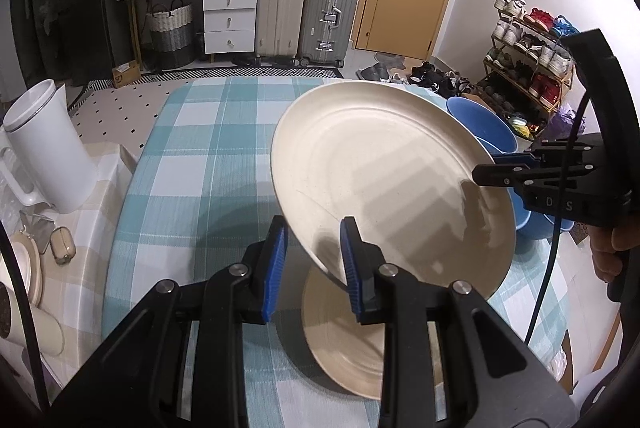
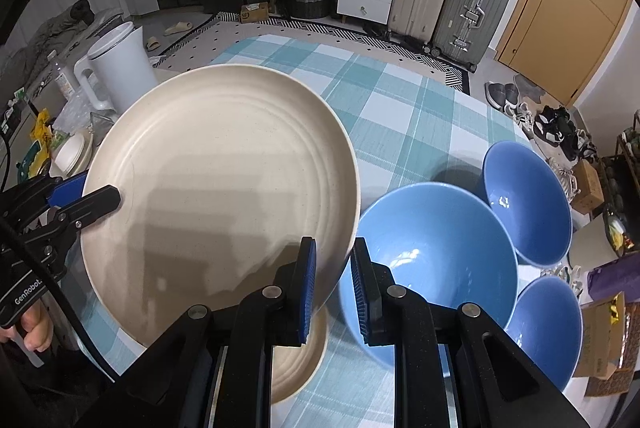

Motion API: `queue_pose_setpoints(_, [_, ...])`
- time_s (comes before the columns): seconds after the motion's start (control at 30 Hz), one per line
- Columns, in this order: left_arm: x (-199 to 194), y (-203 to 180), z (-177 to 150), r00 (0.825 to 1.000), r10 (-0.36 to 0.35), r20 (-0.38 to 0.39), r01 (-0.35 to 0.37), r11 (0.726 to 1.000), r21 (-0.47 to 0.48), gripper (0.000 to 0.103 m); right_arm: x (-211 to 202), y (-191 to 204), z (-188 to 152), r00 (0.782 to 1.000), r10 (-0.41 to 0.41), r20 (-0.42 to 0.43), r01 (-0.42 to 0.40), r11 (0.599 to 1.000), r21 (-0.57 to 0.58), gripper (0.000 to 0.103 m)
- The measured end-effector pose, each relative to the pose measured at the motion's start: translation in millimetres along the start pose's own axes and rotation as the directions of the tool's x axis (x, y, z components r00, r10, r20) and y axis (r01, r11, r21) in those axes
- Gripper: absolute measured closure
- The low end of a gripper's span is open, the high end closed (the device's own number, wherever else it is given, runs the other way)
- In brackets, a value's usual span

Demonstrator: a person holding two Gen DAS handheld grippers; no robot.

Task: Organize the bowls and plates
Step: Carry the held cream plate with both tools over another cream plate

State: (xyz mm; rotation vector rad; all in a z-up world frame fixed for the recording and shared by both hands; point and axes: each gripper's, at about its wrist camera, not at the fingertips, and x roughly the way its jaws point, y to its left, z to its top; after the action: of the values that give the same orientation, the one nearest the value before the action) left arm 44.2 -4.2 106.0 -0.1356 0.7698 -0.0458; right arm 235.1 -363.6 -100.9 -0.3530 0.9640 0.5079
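A large cream plate is held tilted in the air above the checked tablecloth, between both grippers. My left gripper straddles its near rim; it also shows in the right wrist view. My right gripper straddles the opposite rim, and shows in the left wrist view. A smaller cream plate lies flat on the table beneath. Three blue bowls stand on the table to the right.
A white pitcher stands at the table's left, with cups and small clutter on the side counter. Suitcases, drawers, a door and a shoe rack line the room behind the table.
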Motion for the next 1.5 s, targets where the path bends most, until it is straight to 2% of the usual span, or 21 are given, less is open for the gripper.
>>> queue_pose_setpoints(0.27, [-12.8, -5.5, -15.5, 1.0, 0.012, 0.007, -0.012, 1.0, 0.008, 0.079, -6.2, 4.7, -19.9, 1.0, 0.014, 0.022, -0.014, 1.0, 0.011, 0.085])
queue_pose_setpoints(0.6, [-19.0, -9.8, -37.5, 1.0, -0.016, 0.007, 0.016, 1.0, 0.003, 0.079, -11.3, 10.8, -45.0, 1.0, 0.007, 0.017, -0.008, 1.0, 0.015, 0.085])
queue_pose_setpoints(1.5, [9.5, -10.8, -81.4, 0.999, 0.018, -0.047, -0.016, 0.999, 0.039, 0.079, 17.5, 21.8, -97.5, 0.999, 0.042, -0.03, -0.041, 0.998, 0.052, 0.085])
